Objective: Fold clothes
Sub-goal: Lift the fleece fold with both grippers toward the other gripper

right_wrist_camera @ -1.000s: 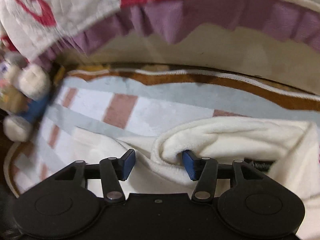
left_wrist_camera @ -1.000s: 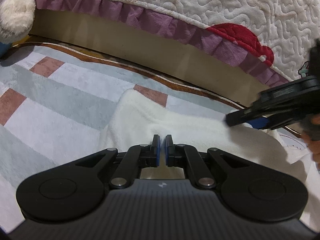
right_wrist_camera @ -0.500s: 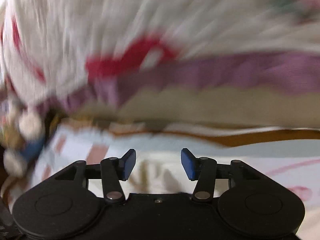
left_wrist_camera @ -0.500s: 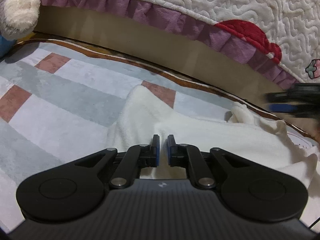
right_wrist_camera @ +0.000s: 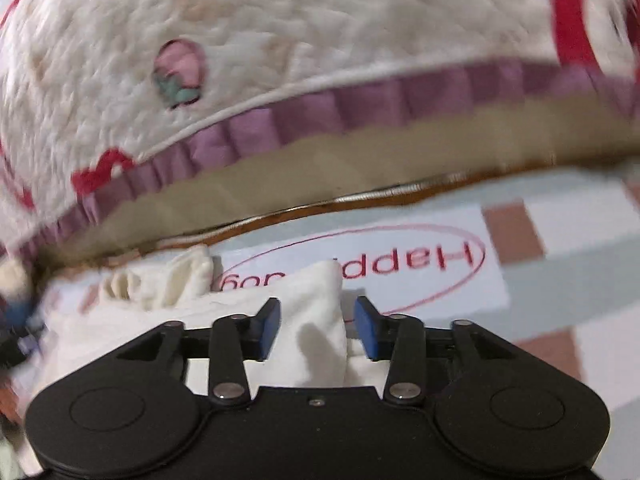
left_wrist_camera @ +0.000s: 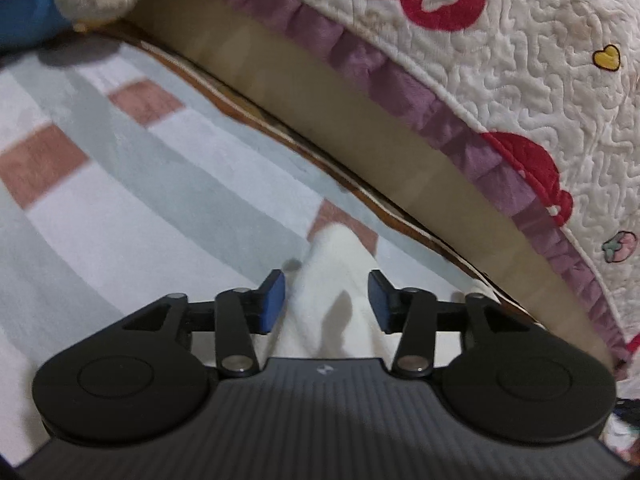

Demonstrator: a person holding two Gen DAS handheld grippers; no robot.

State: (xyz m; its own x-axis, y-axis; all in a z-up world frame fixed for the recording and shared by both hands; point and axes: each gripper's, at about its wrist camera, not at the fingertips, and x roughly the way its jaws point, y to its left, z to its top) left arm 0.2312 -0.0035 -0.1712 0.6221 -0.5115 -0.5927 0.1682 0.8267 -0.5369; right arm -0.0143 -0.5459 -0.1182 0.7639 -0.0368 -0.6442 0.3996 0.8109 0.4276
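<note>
Left gripper [left_wrist_camera: 326,296]: fingers spread, cream fleece garment [left_wrist_camera: 332,280] between. Right gripper [right_wrist_camera: 316,322]: spread, garment corner between; striped rug [left_wrist_camera: 120,184] beneath.

Striped checked rug [left_wrist_camera: 120,184], cream garment [right_wrist_camera: 316,312] lying on it

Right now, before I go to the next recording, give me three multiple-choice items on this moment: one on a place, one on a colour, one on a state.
1. Where does the cream garment lie?
A on the striped rug
B on the quilt
C on a chair

2. What colour is the quilt's frill?
A green
B purple
C black

3. How do the left gripper's jaws stand?
A shut on cloth
B open around a cloth corner
C out of view

Answers: 1 A, rug shows all around it; 2 B, purple band edges the quilt; 3 B, gaps show beside both blue pads.
</note>
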